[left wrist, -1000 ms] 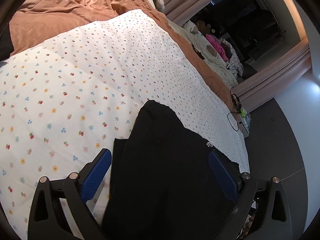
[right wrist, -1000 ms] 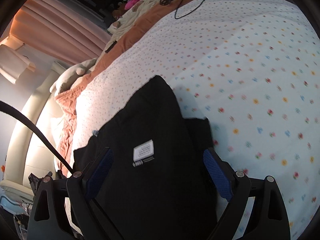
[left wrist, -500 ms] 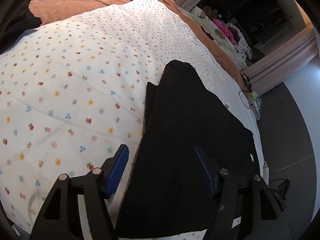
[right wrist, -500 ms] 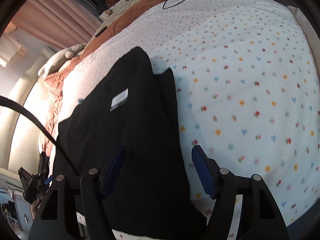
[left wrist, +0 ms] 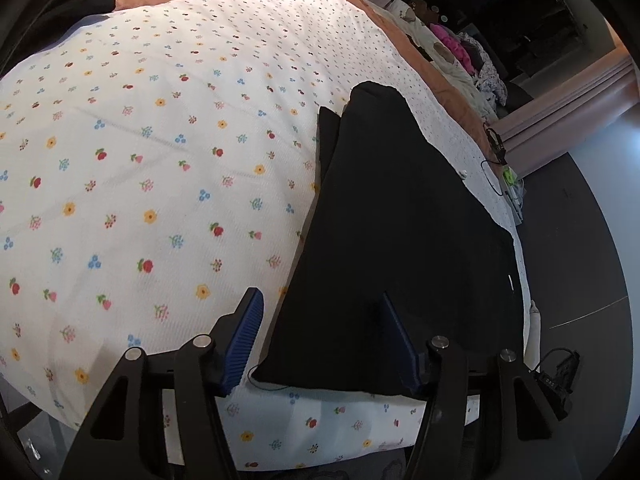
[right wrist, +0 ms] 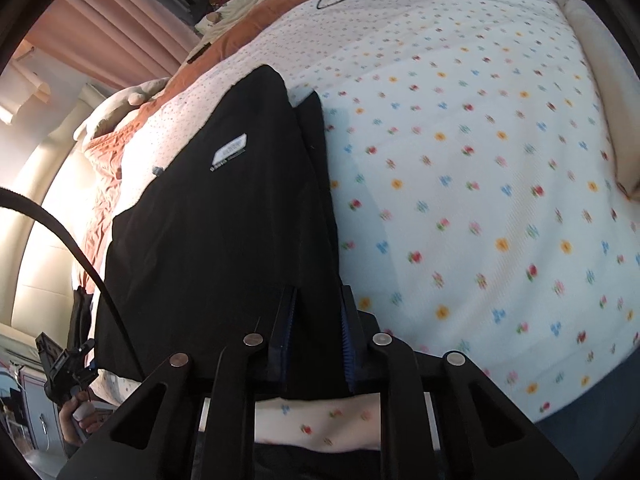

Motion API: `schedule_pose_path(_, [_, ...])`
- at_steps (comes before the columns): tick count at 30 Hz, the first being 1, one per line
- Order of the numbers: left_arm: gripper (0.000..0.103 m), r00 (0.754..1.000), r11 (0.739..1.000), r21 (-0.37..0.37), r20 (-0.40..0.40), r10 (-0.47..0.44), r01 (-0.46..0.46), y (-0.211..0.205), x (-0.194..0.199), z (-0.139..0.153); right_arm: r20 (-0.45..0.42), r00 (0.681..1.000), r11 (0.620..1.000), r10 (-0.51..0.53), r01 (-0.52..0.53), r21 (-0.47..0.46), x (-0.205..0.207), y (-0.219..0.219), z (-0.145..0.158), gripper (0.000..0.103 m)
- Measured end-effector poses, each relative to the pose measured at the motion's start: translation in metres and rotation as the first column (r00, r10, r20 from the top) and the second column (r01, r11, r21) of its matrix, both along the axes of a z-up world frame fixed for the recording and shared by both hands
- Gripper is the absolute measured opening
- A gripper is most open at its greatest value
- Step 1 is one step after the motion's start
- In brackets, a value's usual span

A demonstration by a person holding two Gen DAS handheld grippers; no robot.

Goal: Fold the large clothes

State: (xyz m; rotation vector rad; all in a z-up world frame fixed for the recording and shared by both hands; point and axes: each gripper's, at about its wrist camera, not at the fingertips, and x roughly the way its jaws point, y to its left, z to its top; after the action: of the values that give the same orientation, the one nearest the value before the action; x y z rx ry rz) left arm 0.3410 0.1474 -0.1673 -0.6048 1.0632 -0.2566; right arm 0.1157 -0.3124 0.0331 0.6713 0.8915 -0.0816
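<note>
In the left wrist view, the black garment is lying on the floral bedspread, its near hem by the bed's near edge. The left tool has just been closing and is standing half spread astride the hem's left corner, pads not yet pressing.

In the right wrist view, the right tool has just been closing and is pinching the garment's near right corner. Lifting now, the unpinched left corner would probably slip and skew the fold.

Bright glare at left, slight blur, fisheye-warped dark edges.
</note>
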Motion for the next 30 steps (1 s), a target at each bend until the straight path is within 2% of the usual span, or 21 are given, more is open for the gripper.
schedule_pose_path(7, [0.056,1.0,1.0,-0.01,-0.004,0.001,-0.001,0.008,-0.015,-0.006,-0.065,0.997,0.999,-0.04,0.04,-0.005,-0.015,0.01,-0.003,0.016])
schedule_pose_path(10, [0.056,1.0,1.0,-0.031,-0.003,0.002,-0.002,0.013,-0.021,-0.002,-0.073,0.996,0.998,-0.052,0.049,-0.045,-0.021,0.015,0.012,0.016])
schedule_pose_path(17, [0.056,0.999,0.989,-0.145,0.013,0.042,-0.04,0.035,-0.034,0.001,-0.039,0.998,0.994,-0.045,0.041,-0.101,-0.031,0.028,0.053,0.017])
schedule_pose_path(18, [0.056,0.999,0.985,-0.165,0.015,0.045,-0.042,0.036,-0.035,0.0,-0.03,0.999,0.994,-0.033,0.029,-0.106,-0.03,0.03,0.06,0.02])
schedule_pose_path(19, [0.056,0.999,0.982,-0.182,0.013,0.047,-0.044,0.036,-0.034,0.0,-0.02,1.0,0.994,-0.022,0.02,-0.107,-0.03,0.031,0.065,0.03])
schedule_pose_path(21, [0.056,0.999,0.975,-0.217,0.01,0.045,-0.042,0.035,-0.033,-0.003,0.023,1.0,0.996,0.012,-0.01,-0.089,-0.03,0.039,0.077,0.039])
schedule_pose_path(26, [0.056,0.999,0.962,-0.269,-0.013,0.039,-0.041,0.027,-0.026,-0.014,0.075,0.992,0.99,0.097,-0.088,-0.111,-0.022,0.063,0.102,0.041])
schedule_pose_path(30, [0.056,0.999,0.951,-0.308,-0.028,0.028,-0.035,0.019,-0.02,-0.023,0.076,0.985,0.983,0.154,-0.145,-0.109,-0.013,0.085,0.103,0.041])
